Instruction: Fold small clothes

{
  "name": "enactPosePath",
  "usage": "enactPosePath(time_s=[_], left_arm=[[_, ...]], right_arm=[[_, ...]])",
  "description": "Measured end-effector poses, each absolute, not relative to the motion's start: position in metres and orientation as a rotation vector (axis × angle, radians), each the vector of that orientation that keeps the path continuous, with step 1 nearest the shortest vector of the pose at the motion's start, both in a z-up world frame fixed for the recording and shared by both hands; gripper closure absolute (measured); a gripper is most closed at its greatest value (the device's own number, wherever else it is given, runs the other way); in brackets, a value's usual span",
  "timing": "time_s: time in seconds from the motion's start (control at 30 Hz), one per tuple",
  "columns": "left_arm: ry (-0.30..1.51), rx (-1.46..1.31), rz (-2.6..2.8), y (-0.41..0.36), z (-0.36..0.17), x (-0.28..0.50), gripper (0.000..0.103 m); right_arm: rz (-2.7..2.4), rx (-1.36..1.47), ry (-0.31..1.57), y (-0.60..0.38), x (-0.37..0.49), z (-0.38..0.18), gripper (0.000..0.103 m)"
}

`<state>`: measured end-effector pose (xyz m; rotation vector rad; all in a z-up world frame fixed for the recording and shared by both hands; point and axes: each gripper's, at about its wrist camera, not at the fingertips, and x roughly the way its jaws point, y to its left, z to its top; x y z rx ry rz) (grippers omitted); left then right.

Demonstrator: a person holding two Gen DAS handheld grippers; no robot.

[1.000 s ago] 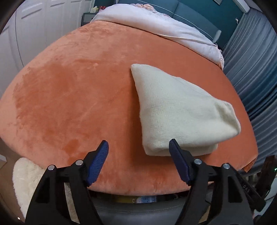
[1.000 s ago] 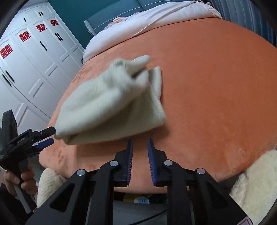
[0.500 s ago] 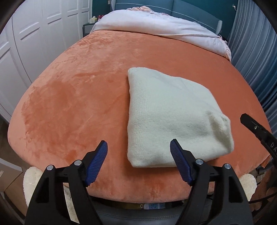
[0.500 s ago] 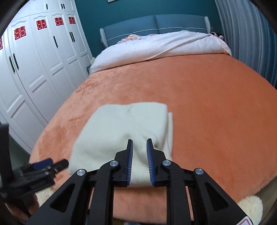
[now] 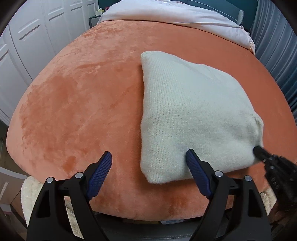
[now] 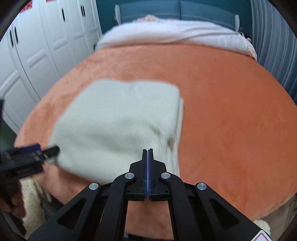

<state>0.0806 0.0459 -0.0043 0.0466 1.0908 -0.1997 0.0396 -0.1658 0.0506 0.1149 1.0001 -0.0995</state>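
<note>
Cream knit garment point(image 5: 193, 118), soft ribbed weave, matt, orange plush blanket point(image 5: 83, 96), velvety nap with brushed streaks, left gripper point(image 5: 148, 166), matt black plastic, blue ridged rubber pads point(image 5: 196, 172), shiny metal rivets, right gripper point(image 6: 148, 151) alike

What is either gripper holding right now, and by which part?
Nothing. The left gripper is open over the folded cream sweater's near edge; the right gripper is shut, apparently on nothing.

No text, label or number can be read in either view. The white wardrobe doors point(image 6: 37, 46) carry red signs point(image 6: 27, 6) at the upper left of the right wrist frame, but they are cut off by the edge and blurred, so they stay illegible.
</note>
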Motion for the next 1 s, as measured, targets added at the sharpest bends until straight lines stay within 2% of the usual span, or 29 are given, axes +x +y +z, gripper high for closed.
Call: enactPosePath(time_s=[0.07,0.1,0.23,0.43,0.5,0.53,0.57,0.63,1.0], left_arm=[[1.099,0.059,-0.194,0.042,-0.006,0.079,0.022],[1.096,0.062,-0.19,0.042,-0.005,0.077,0.024],[1.071,0.073,-0.199,0.04,0.004,0.067,0.023],[1.006,0.109,-0.2,0.031,0.02,0.044,0.015],[0.975,0.131,-0.187,0.028,0.023,0.036,0.012],[0.963,0.139,-0.179,0.027,0.025,0.033,0.012],[0.951,0.144,-0.173,0.026,0.025,0.03,0.012],[0.932,0.152,-0.159,0.025,0.025,0.023,0.011],[0.882,0.196,-0.141,0.024,0.006,-0.012,0.011]], right_arm=[[-0.106,0.161,1.098,-0.175,0.043,0.016,0.103],[-0.1,0.207,1.071,-0.18,0.038,0.012,0.103],[-0.112,0.285,1.034,-0.182,0.024,0.041,0.103],[-0.177,0.239,0.937,-0.168,-0.033,0.076,0.093],[-0.207,0.245,0.93,-0.162,-0.047,0.077,0.086],[-0.223,0.25,0.925,-0.161,-0.053,0.077,0.075],[-0.245,0.252,0.917,-0.16,-0.06,0.077,0.059],[-0.292,0.243,0.897,-0.157,-0.065,0.073,0.046],[-0.3,0.206,0.908,-0.133,-0.078,0.049,0.041]])
